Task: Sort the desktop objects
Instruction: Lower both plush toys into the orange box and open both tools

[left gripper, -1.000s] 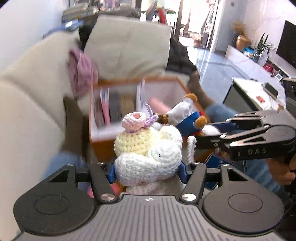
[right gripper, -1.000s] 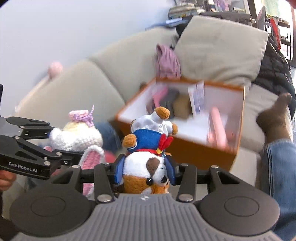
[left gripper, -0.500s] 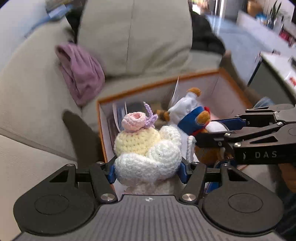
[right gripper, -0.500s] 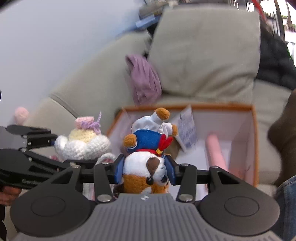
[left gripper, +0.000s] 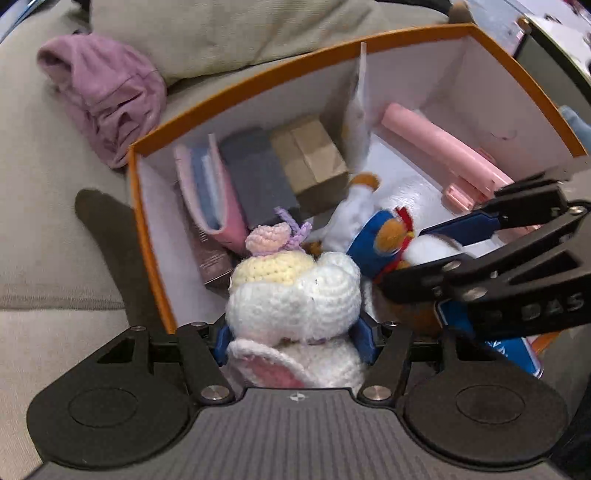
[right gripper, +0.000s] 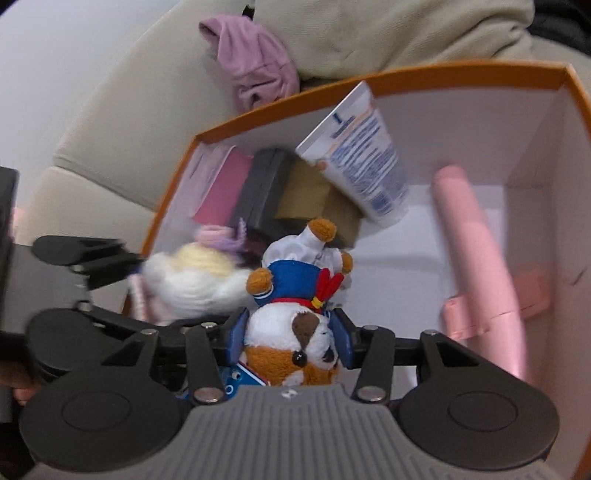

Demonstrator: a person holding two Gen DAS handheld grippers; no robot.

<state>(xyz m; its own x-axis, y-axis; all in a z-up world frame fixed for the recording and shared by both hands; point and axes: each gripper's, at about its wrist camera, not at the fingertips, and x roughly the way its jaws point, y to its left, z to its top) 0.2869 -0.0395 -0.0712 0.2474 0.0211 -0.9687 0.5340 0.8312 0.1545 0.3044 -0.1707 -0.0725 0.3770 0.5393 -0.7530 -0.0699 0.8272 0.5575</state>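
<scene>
My left gripper (left gripper: 293, 338) is shut on a white crocheted doll (left gripper: 295, 295) with a yellow cap and pink-purple topknot, held over the near left part of the orange box (left gripper: 258, 86). My right gripper (right gripper: 290, 336) is shut on a plush dog (right gripper: 295, 295) in a blue sailor suit, held upside down over the box (right gripper: 424, 75). The two toys hang side by side; the dog (left gripper: 376, 236) shows to the right of the doll in the left wrist view, and the doll (right gripper: 195, 277) shows to the left in the right wrist view.
Inside the box lie a pink pouch (left gripper: 210, 192), a dark grey case (left gripper: 255, 173), a brown carton (left gripper: 310, 158), a white tube (right gripper: 358, 162) and a long pink case (right gripper: 480, 266). A purple cloth (left gripper: 103, 92) and a beige cushion (left gripper: 229, 33) lie on the sofa behind.
Both grippers have moved forward and tipped down with their toys, from in front of the box to over its open top. The box interior now fills both views.
</scene>
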